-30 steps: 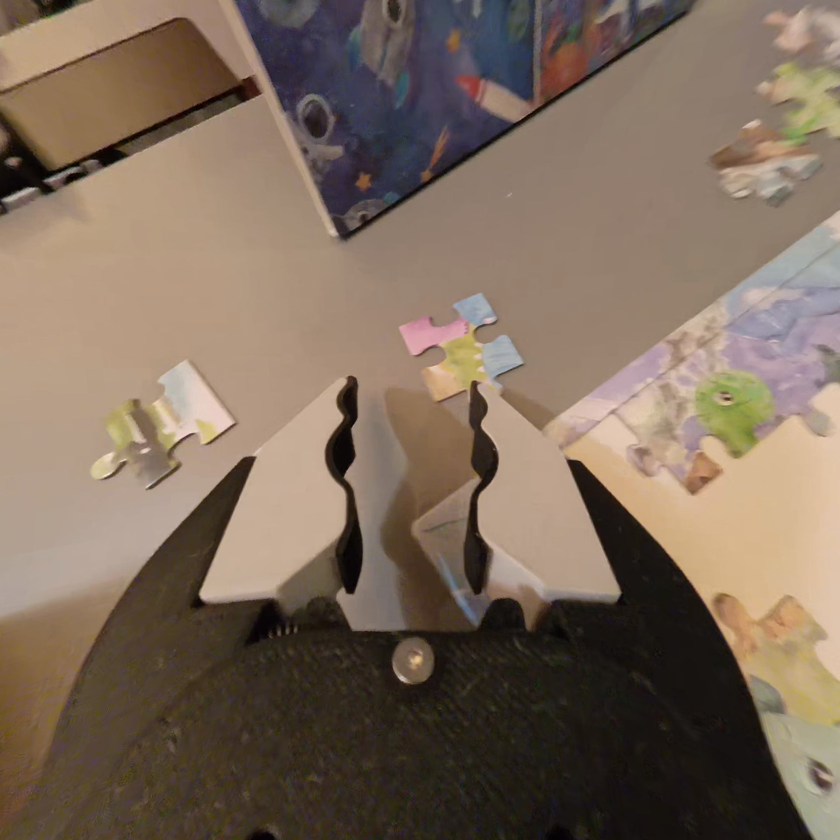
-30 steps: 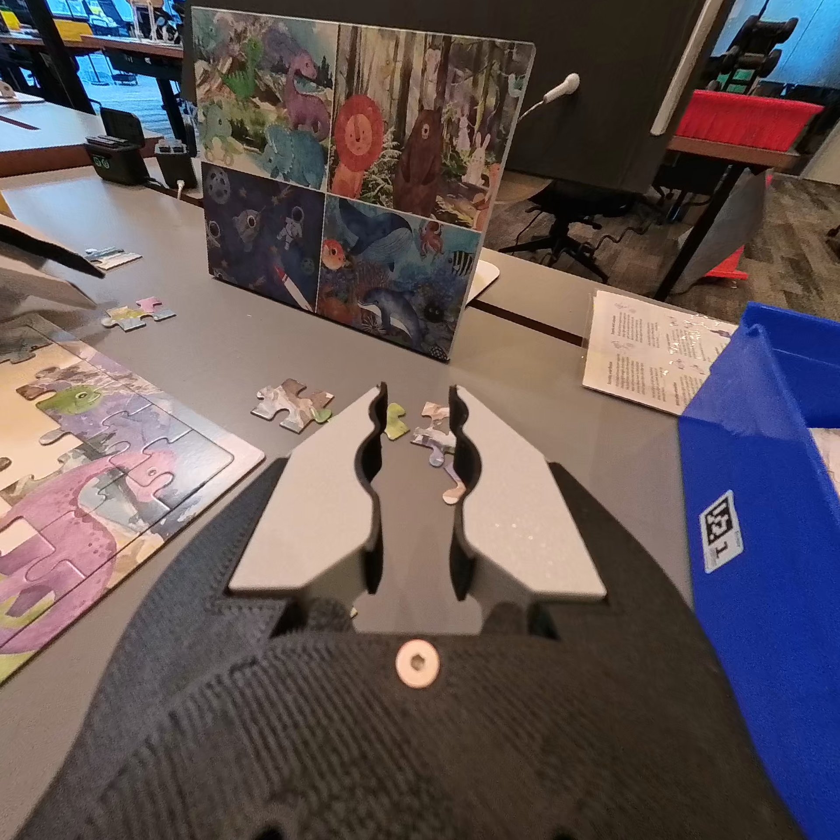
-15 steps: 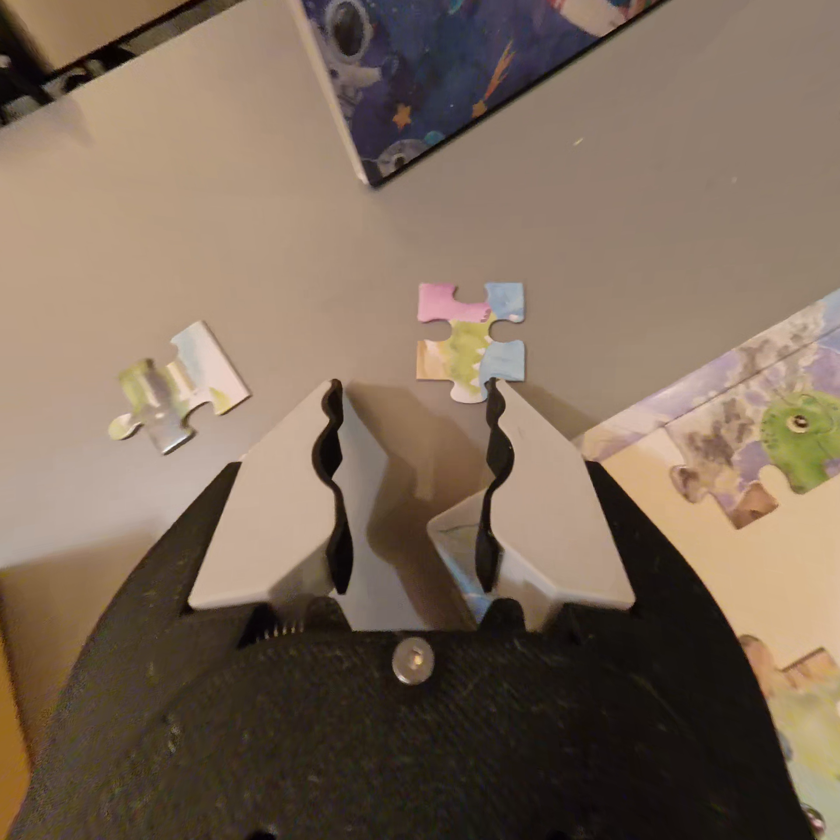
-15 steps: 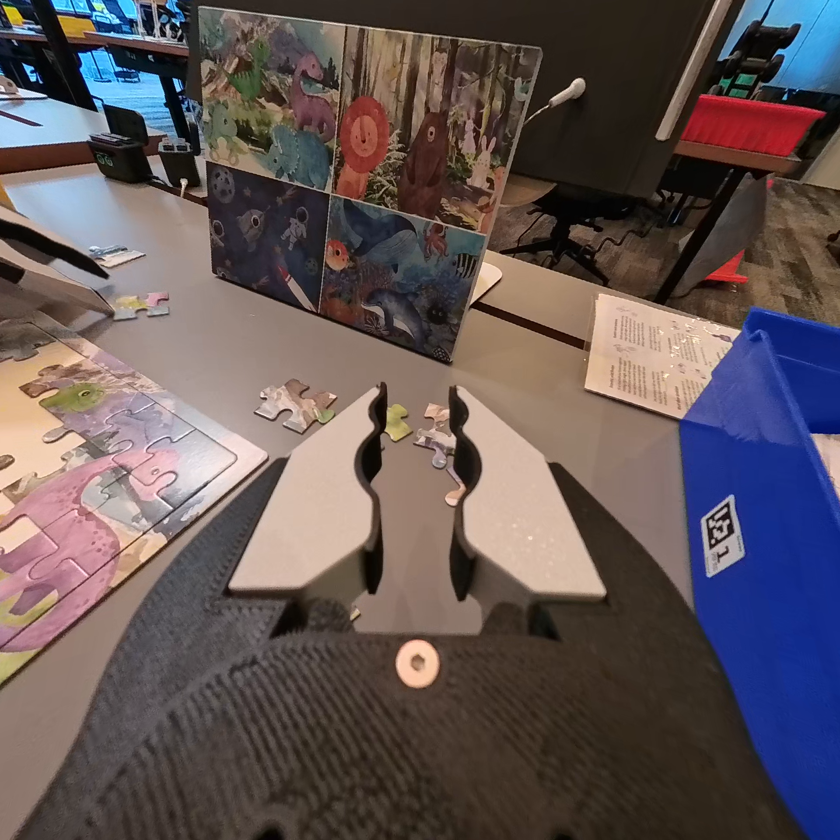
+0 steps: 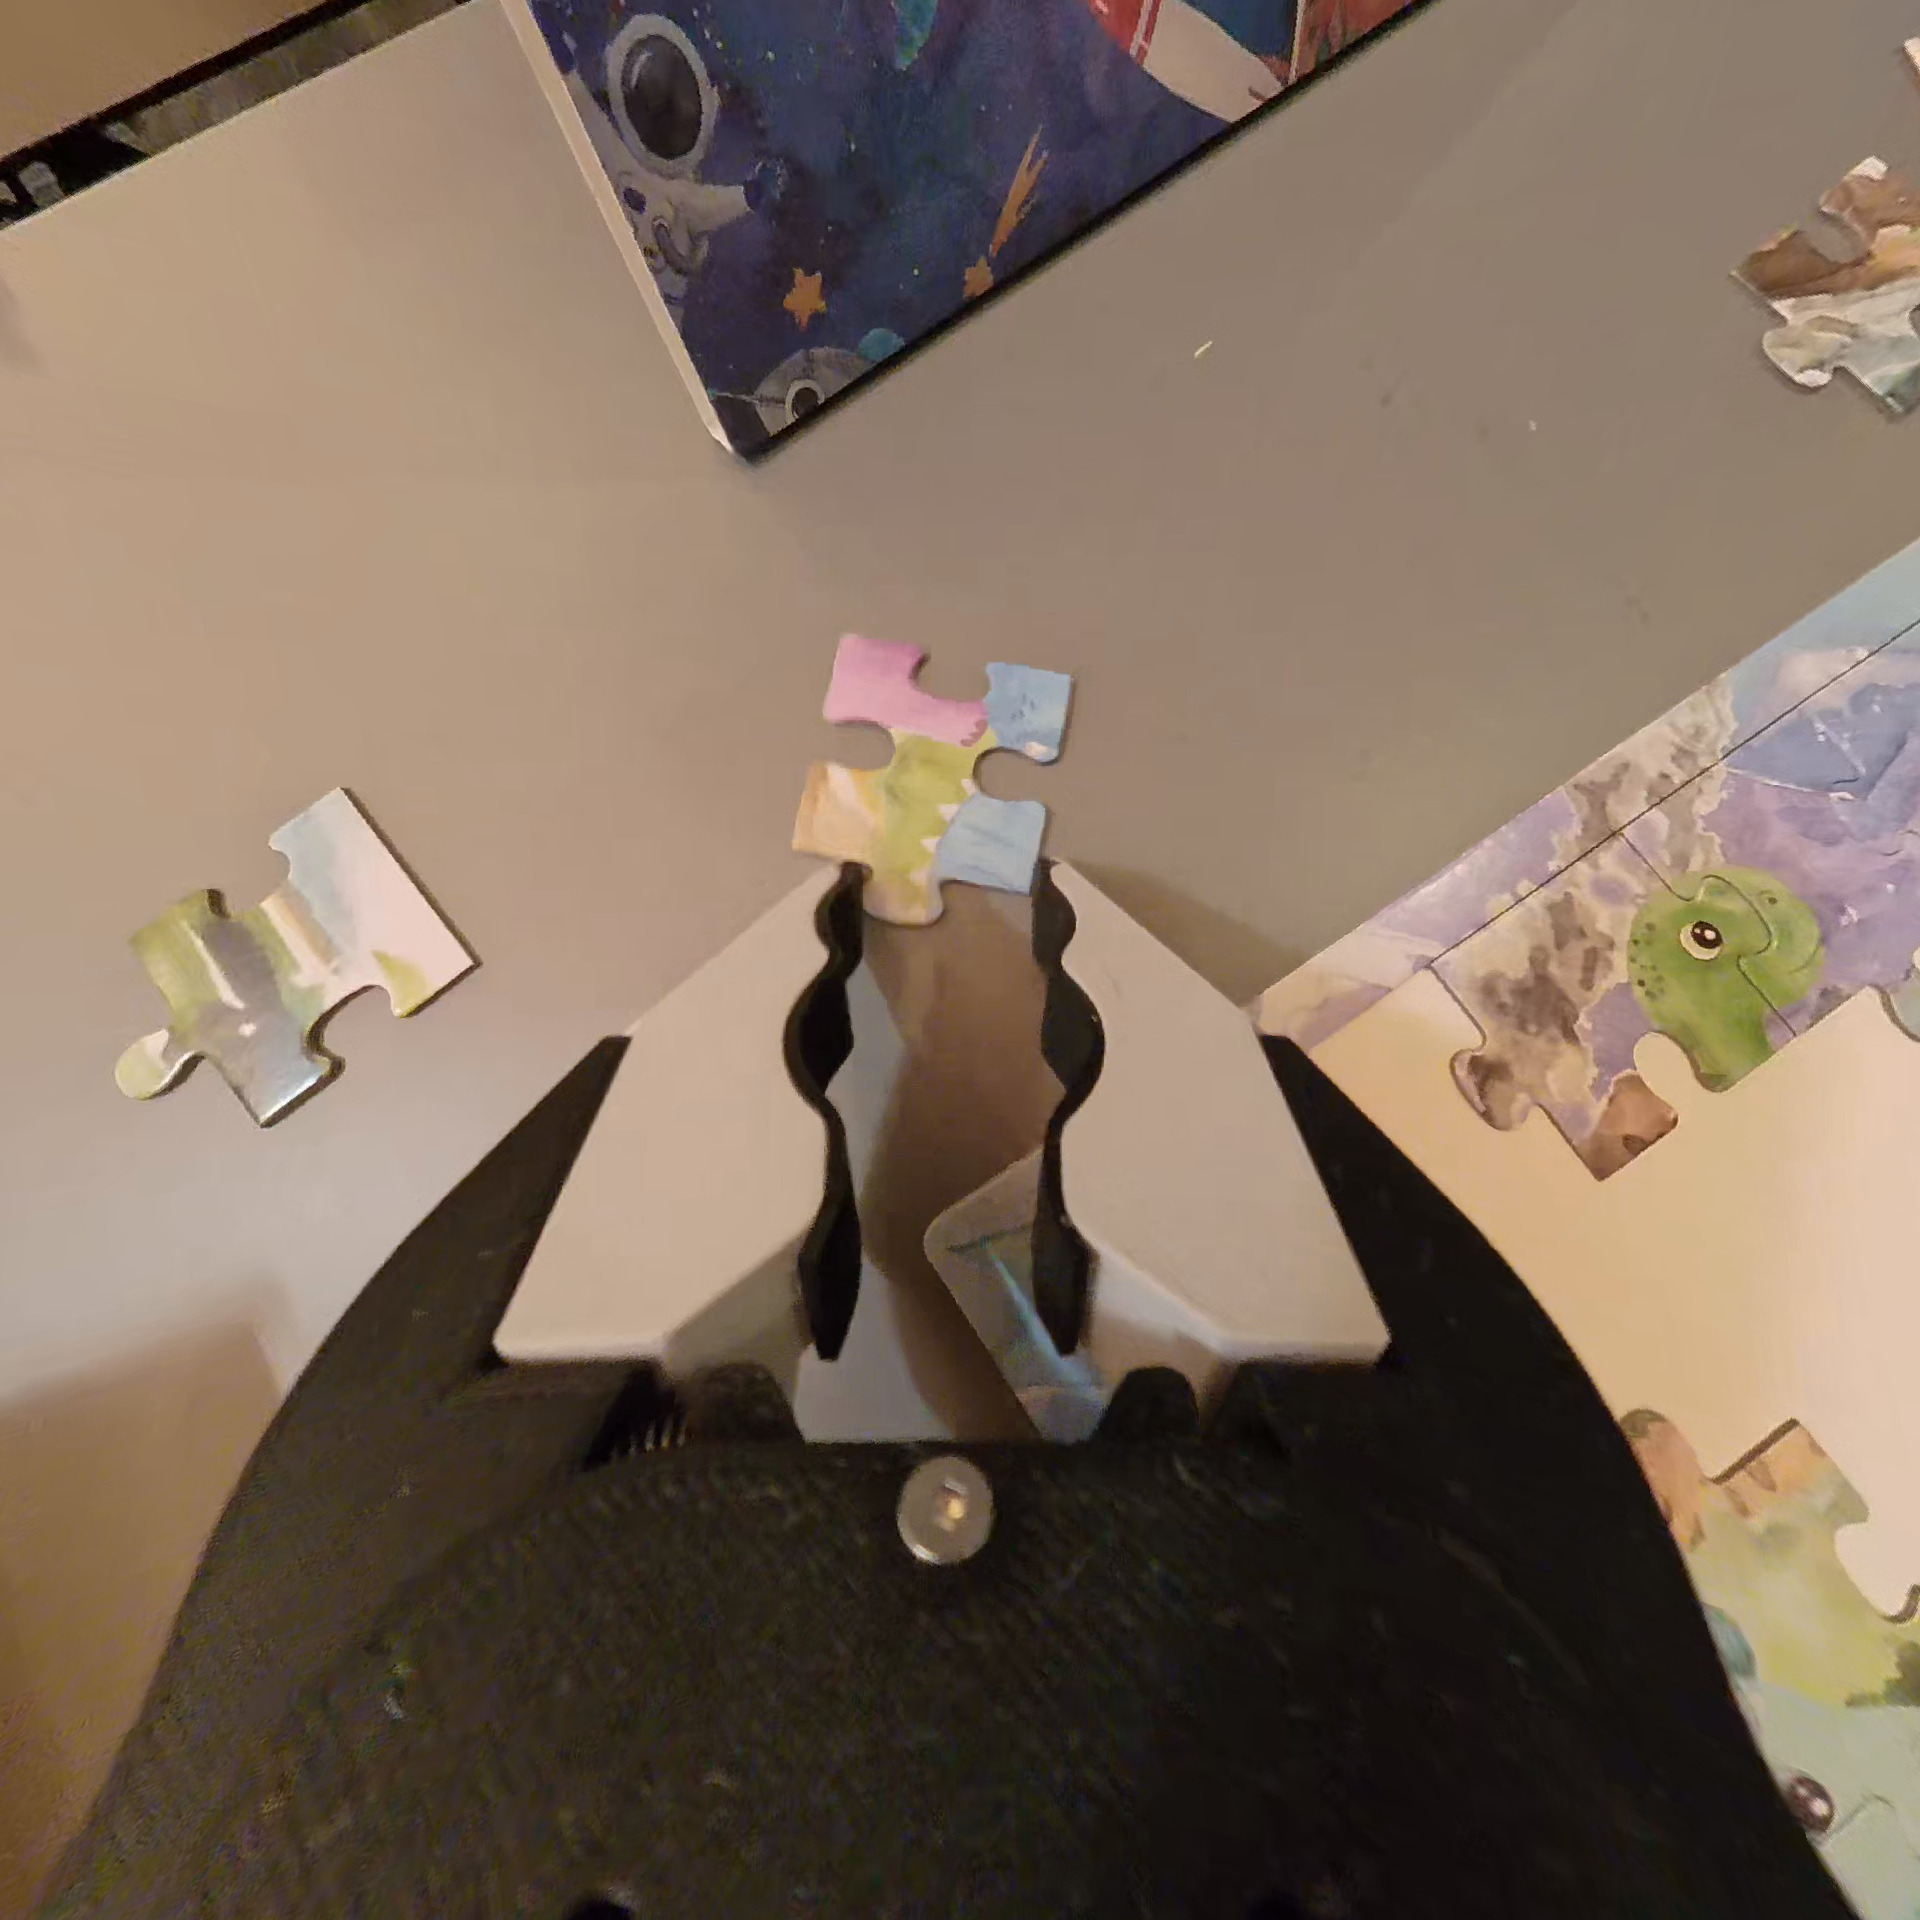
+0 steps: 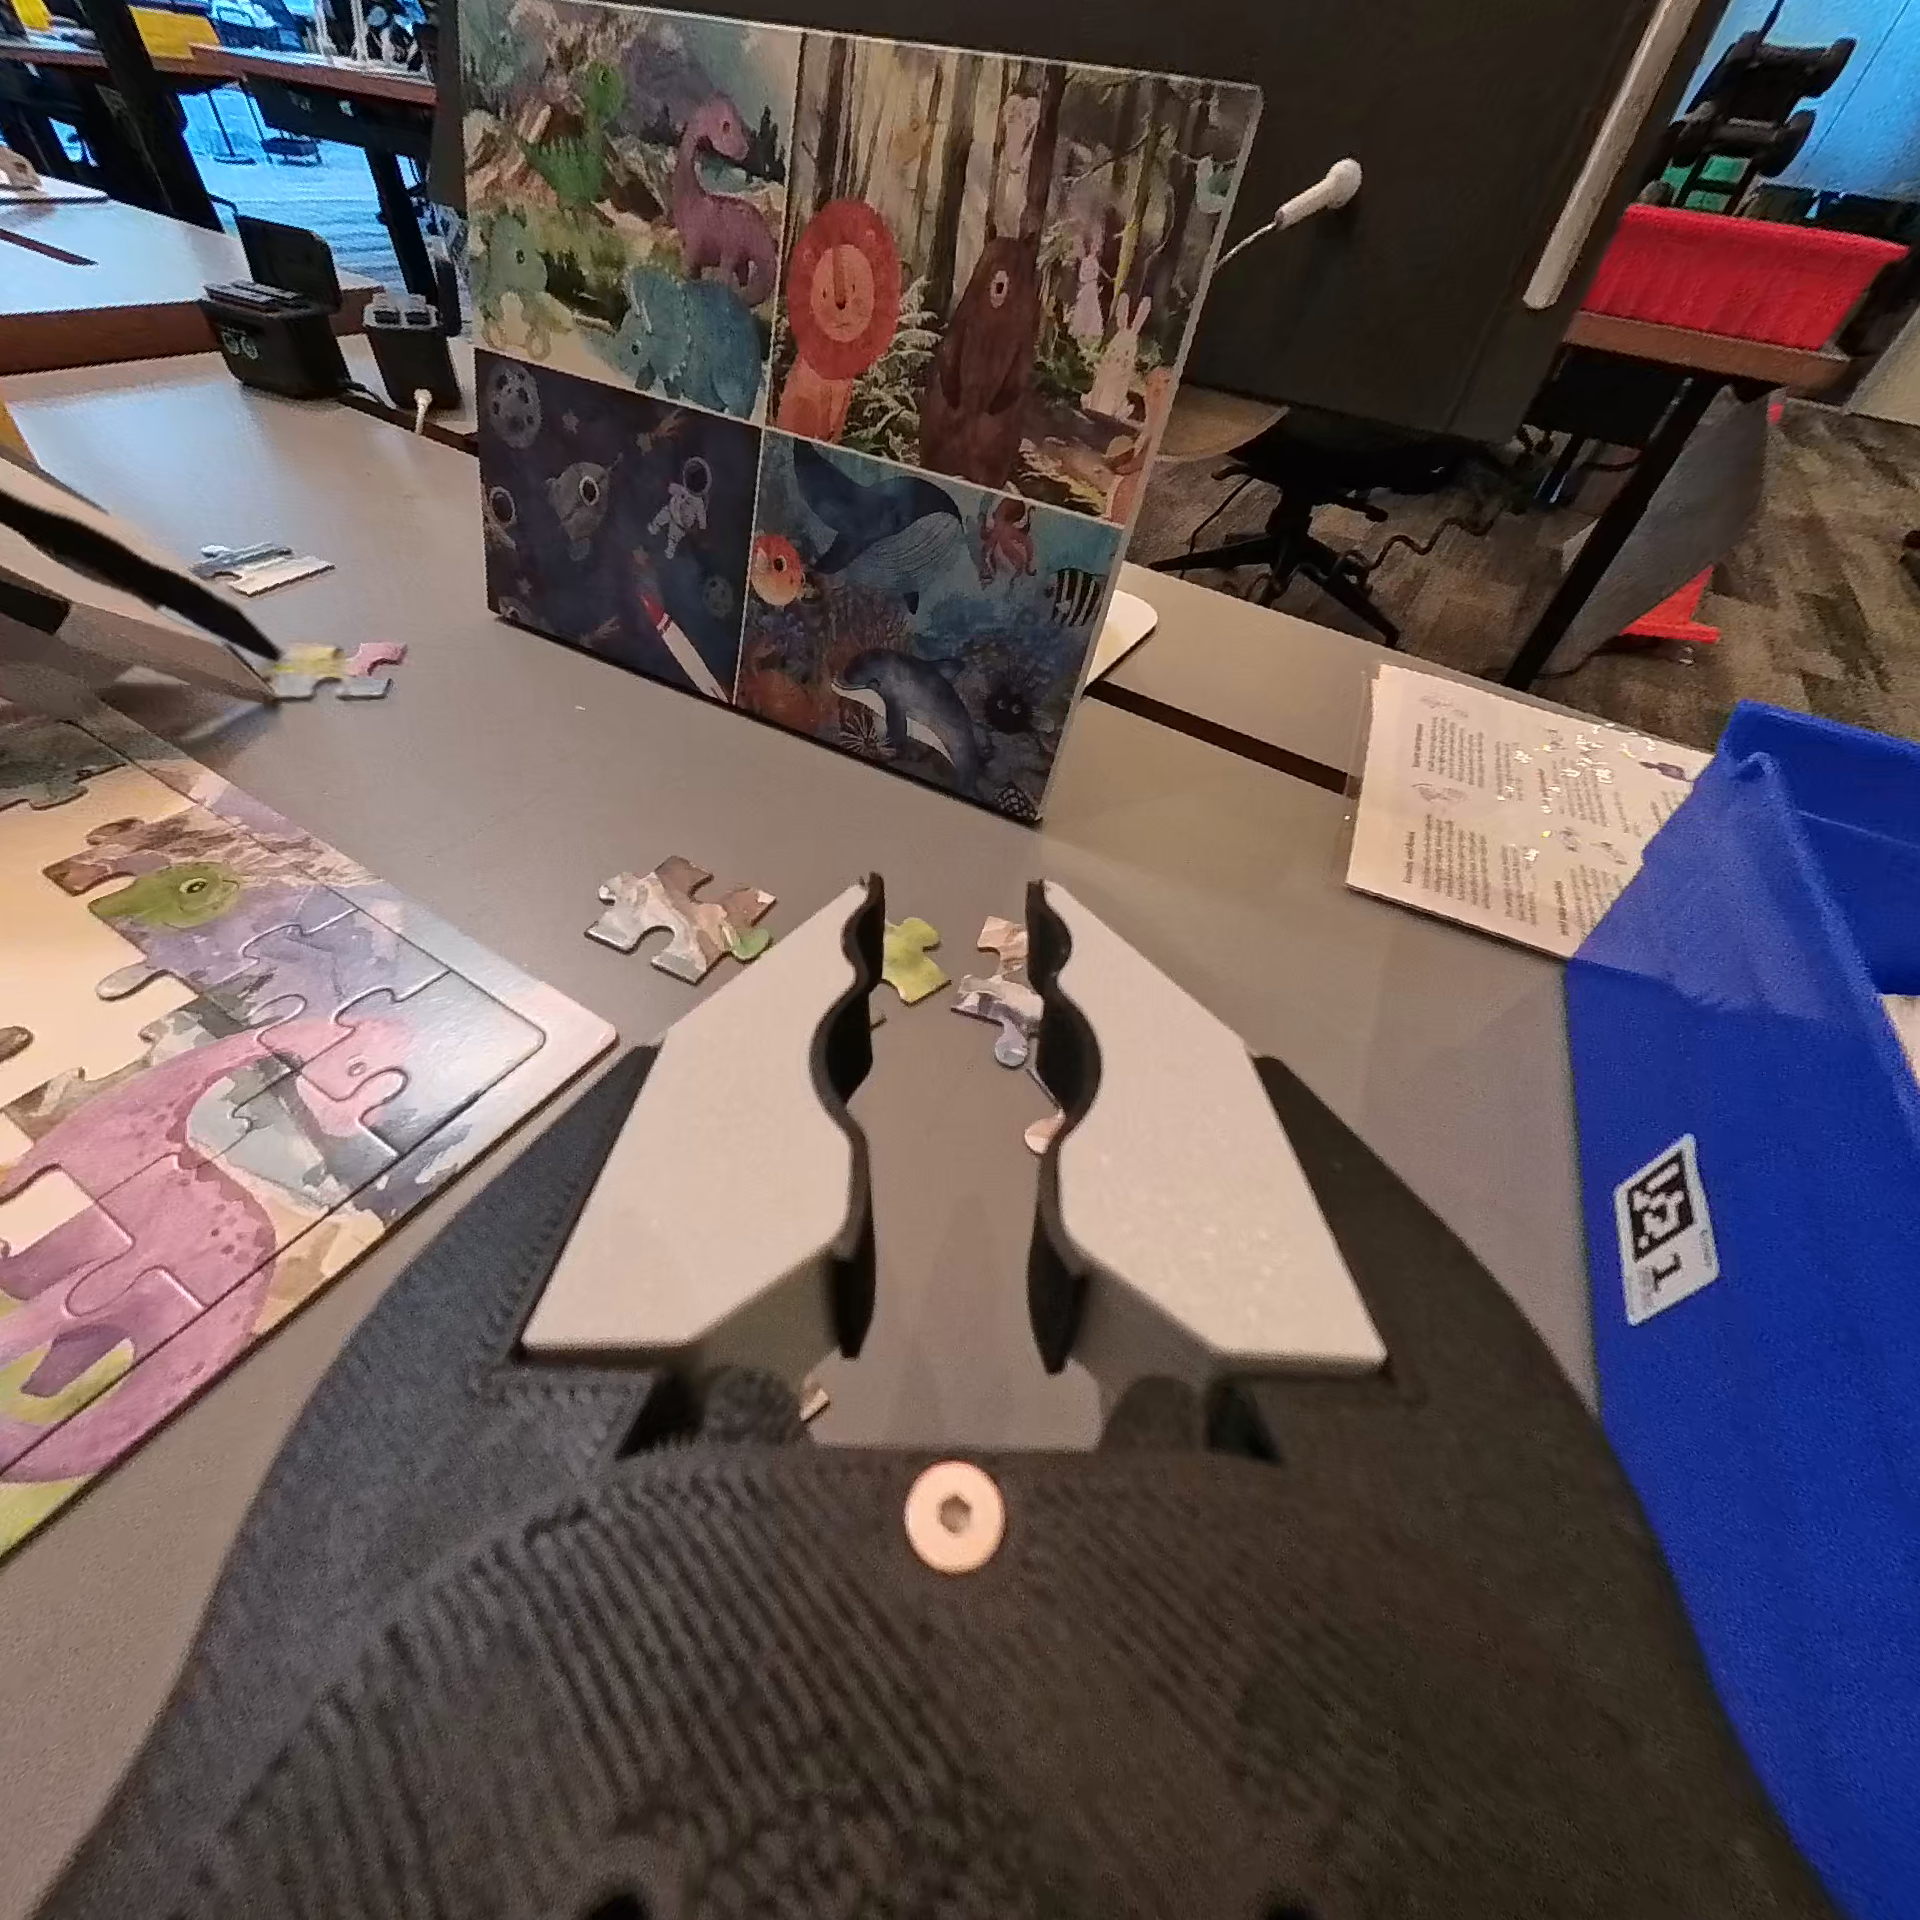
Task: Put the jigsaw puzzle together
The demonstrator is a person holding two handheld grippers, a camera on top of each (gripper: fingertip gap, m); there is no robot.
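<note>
Left gripper (image 5: 948,883), jaws spread, straddles the near tab of a pink-blue-green puzzle piece (image 5: 935,774) lying flat on the grey table (image 5: 416,520), just beyond the puzzle board (image 5: 1714,1195). Closing on so thin a piece may skid it away.

This looks like an open-plan office or lab workspace, seen around a grey desk (image 6: 582,769). Behind the picture board (image 6: 831,416) standing on that desk are a dark partition panel (image 6: 1403,208), a swivel office chair (image 6: 1309,499) on patterned carpet (image 6: 1818,540), and further long desks (image 6: 156,281) to its left. A blue storage bin (image 6: 1745,1039) with a printed marker sticker sits to the board's right, and black chargers (image 6: 281,343) to its left.
</note>
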